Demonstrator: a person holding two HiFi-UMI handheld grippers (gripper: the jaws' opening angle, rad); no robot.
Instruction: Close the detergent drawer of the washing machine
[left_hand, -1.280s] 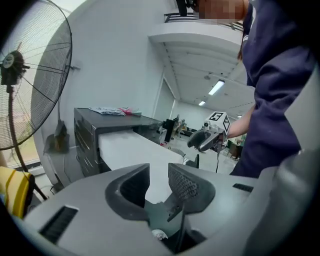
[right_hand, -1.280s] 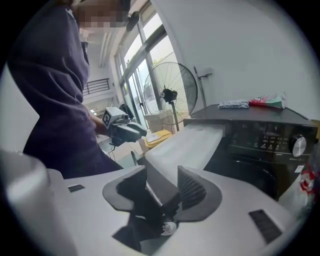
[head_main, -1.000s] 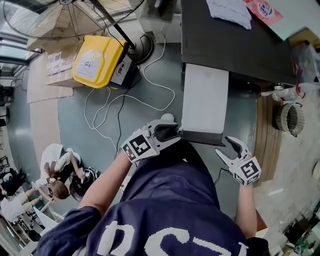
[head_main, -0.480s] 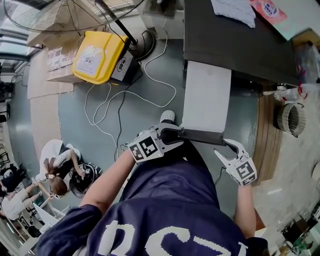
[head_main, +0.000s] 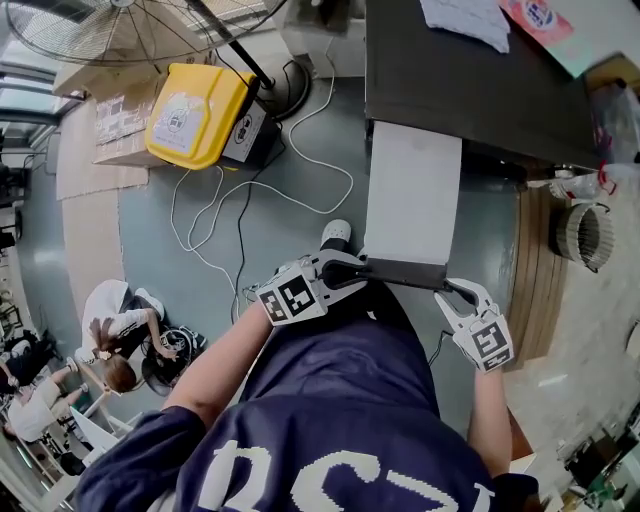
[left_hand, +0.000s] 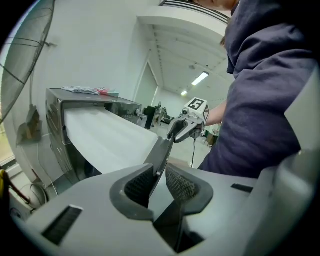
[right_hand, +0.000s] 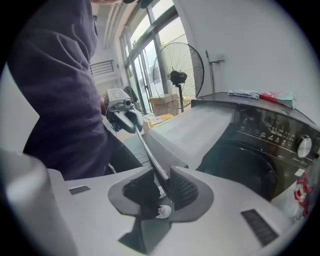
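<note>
Compared with the head view of a second before, the left gripper had been brought lower against the left end of the front panel, and the right gripper, formerly just clear of the right end, had been set onto that end. The jaws of both grippers had just been closing. In the left gripper view the thin panel edge was seen clamped between the ribbed pads of the left gripper; in the right gripper view the trimmed edge was likewise held by the right gripper. The detergent drawer was found fully extended from the front edge of the washing machine, its white top exposed. The grasp was therefore judged complete, with the push inward not yet begun. The left forearm was extended from the lower left, its gripper laid across toward the panel. The right forearm was raised from below, its gripper angled inward and tilted downward.
</note>
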